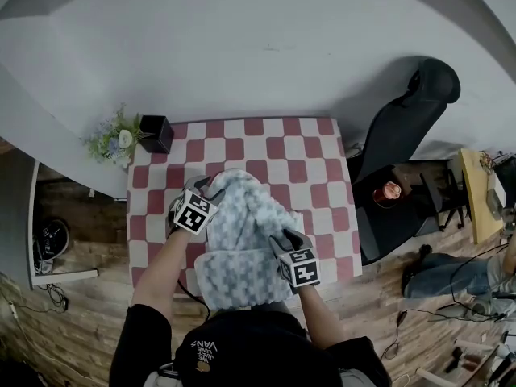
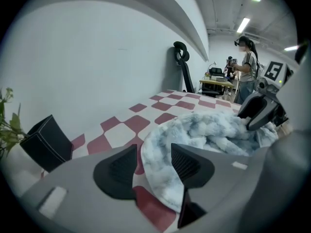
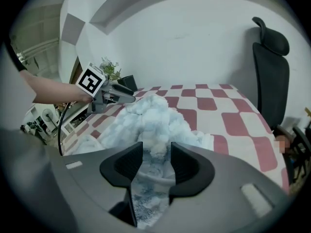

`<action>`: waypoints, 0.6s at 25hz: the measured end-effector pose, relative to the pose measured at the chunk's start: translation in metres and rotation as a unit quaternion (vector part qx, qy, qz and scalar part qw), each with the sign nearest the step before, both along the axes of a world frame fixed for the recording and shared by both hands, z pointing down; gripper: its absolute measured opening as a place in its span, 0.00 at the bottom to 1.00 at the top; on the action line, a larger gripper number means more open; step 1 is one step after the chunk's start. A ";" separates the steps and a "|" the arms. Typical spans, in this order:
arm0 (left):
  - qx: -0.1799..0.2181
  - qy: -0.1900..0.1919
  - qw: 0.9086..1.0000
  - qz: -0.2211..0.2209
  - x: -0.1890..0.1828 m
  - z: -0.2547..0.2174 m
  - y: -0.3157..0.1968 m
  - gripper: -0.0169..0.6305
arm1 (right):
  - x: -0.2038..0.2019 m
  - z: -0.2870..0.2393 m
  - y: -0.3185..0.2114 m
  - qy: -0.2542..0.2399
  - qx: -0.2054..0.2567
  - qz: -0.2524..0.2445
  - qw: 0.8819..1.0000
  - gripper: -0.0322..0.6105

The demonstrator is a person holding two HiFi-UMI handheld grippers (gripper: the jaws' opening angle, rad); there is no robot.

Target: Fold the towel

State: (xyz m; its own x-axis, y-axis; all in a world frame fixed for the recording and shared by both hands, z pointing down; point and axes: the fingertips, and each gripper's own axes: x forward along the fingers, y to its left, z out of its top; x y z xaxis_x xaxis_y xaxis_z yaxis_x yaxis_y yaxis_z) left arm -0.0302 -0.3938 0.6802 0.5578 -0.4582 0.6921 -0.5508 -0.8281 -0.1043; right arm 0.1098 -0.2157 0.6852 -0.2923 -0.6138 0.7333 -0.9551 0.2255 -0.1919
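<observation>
Head view: towel (image 1: 242,252) bunched mid checked table (image 1: 314,147), left gripper (image 1: 211,188) at its far-left edge, right gripper (image 1: 280,237) near-right; left gripper view: jaws apart, hem loose betw. them, bulk to the right; right gripper view: jaws clamped on a fold, bulk ahead.

We see our right gripper (image 3: 156,166) with its jaws pressed on a fold of the fluffy pale-blue towel (image 3: 146,123), which heaps up on the red-and-white checked desk (image 3: 233,125). At the left, the left gripper (image 3: 127,97) hangs over the towel's far side. A black chair (image 3: 269,76) stands at the right. A plant (image 3: 109,68) and a black box (image 3: 127,83) sit at the desk's far left corner.
</observation>
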 end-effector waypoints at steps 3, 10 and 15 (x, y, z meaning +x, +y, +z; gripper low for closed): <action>-0.009 -0.004 1.000 0.010 0.010 0.006 -0.018 0.33 | 0.001 0.005 0.003 -0.001 -0.009 -0.005 1.000 0.31; -0.050 -0.037 0.994 0.088 0.049 0.020 -0.032 0.33 | 0.007 -0.002 0.003 -0.004 0.000 -0.024 1.000 0.11; -0.085 -0.075 0.987 0.110 0.056 0.043 -0.028 0.23 | 0.019 -0.016 -0.011 0.031 0.024 -0.039 0.998 0.09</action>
